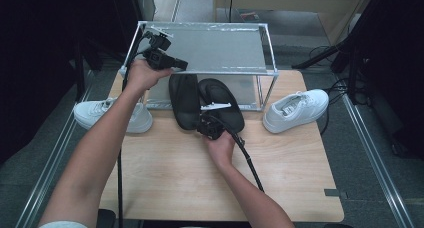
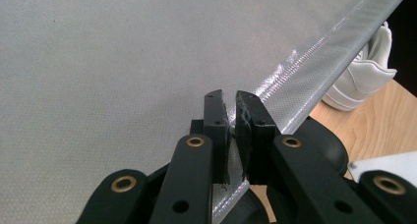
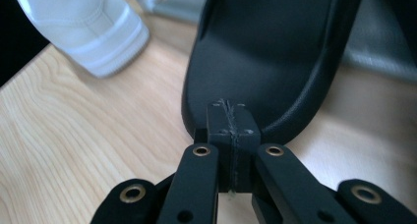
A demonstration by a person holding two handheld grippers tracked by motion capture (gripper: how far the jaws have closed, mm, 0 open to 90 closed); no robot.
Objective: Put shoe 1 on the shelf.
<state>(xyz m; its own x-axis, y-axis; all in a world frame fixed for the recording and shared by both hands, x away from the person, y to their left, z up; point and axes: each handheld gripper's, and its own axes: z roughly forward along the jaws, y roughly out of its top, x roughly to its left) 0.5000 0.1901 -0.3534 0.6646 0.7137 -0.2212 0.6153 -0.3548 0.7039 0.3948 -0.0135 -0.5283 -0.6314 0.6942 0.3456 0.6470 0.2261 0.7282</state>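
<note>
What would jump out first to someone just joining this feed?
Two black slippers lie side by side at mid-table, half under the grey shoe rack. The shut right gripper sits at their near ends. A white sneaker flanks each side, left and right, while the left gripper pinches the rack's shelf edge.

Light: dim, even, from overhead
Surroundings: dark beyond the bench (image 1: pixel 175 178)
Glare: faint on the shelf's taped edge
Focus: soft up close
</note>
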